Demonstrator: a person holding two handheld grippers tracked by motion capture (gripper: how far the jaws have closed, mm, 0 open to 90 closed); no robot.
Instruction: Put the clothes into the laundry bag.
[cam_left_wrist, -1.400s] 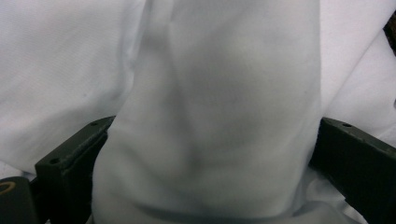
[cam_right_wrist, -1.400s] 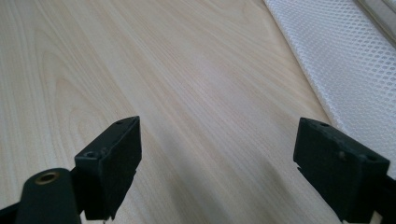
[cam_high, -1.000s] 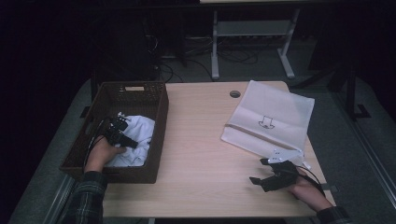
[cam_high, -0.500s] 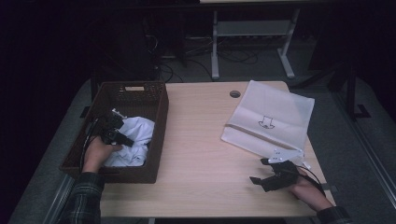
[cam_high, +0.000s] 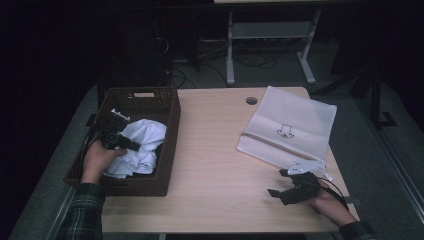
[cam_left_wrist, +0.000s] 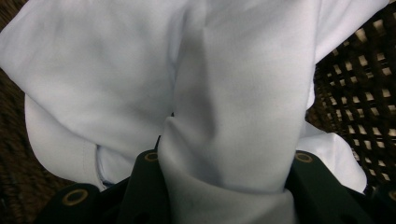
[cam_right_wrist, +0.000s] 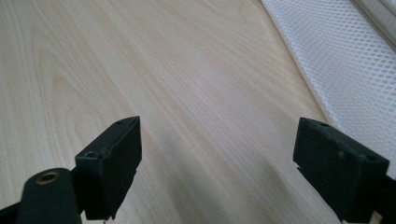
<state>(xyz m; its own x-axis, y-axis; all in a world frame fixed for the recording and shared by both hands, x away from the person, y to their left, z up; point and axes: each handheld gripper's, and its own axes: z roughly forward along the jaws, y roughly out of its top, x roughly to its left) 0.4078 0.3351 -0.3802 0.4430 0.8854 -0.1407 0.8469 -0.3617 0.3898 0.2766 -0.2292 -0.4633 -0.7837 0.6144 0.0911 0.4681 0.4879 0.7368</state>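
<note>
From left to right: a white cloth (cam_high: 136, 147) lies in the basket (cam_high: 167, 117) at the table's (cam_high: 215, 150) left edge; a fold is clamped between the left gripper's (cam_high: 116, 141) jaws, which have just been closing on it. A mesh bag (cam_high: 292, 125) lies at right. The right gripper (cam_high: 287, 187) is held near it over bare wood, jaws wide apart and empty.

High cam: overhead, looking forward and down at the whole table (cam_high: 210, 165). Left cam sits tight behind left tongs (cam_left_wrist: 224, 186), close on white cloth (cam_left_wrist: 233, 93). Right cam rides low behind right tongs (cam_right_wrist: 219, 154), sharing tabletop and mesh bag (cam_right_wrist: 355, 60).
</note>
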